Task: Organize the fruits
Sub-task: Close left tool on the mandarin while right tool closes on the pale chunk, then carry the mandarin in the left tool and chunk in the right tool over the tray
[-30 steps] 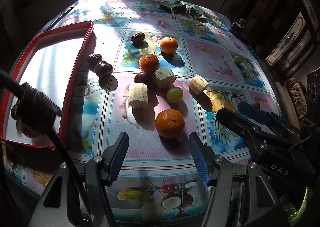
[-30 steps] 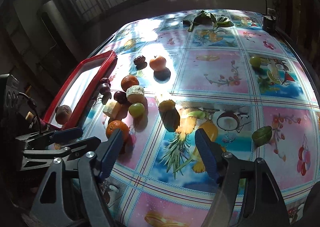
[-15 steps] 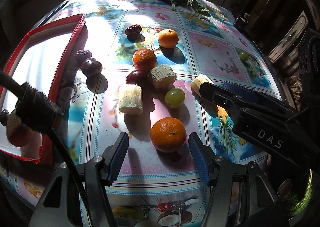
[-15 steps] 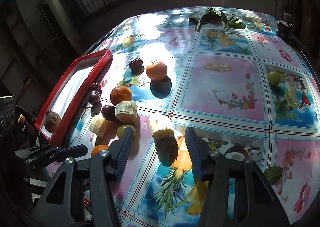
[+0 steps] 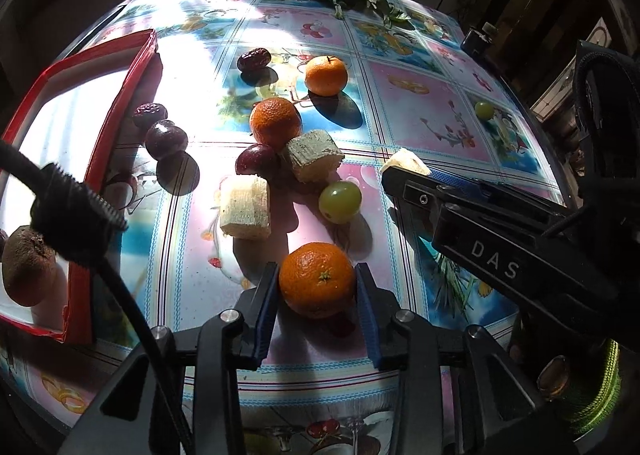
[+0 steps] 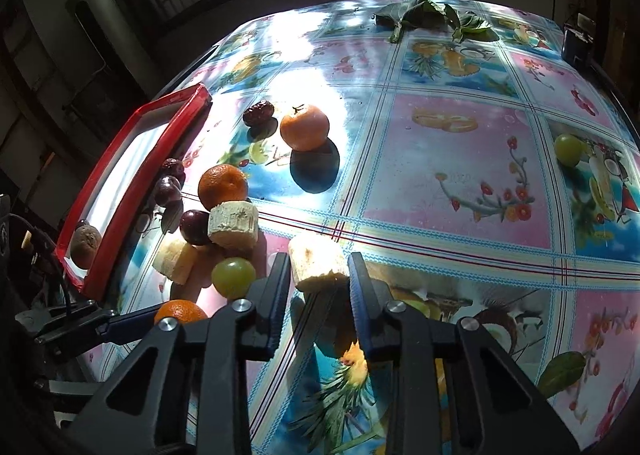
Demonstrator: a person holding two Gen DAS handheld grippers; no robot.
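Both claws have been brought down and narrowed since the earlier frames — each now brackets a fruit that previously lay ahead of wide-set pads. The left claw (image 5: 317,289) is seen closing on the near orange (image 5: 317,279), with its blue pads at the fruit's two sides; contact looks made, so the orange is taken as gripped while it rests on the worktop (image 5: 432,123). The right claw (image 6: 319,275) is closing on a pale banana chunk (image 6: 316,261), which is pressed between its pads.

Just beyond the near orange a green grape (image 5: 340,201) and a second banana chunk (image 5: 245,208) are found, and farther on a third chunk (image 5: 314,155) lies touching a dark plum (image 5: 256,161) and a second orange (image 5: 275,123). A third orange (image 5: 326,70) and a red date (image 5: 253,59) lie at the far end of the cluster. At the left a red-rimmed tray (image 5: 120,95) is placed — a brown kiwi (image 5: 28,267) lies in its near corner, and two dark fruits (image 5: 160,131) lie just outside its right rim. A lone grape (image 6: 567,150) is seen well apart at the right.
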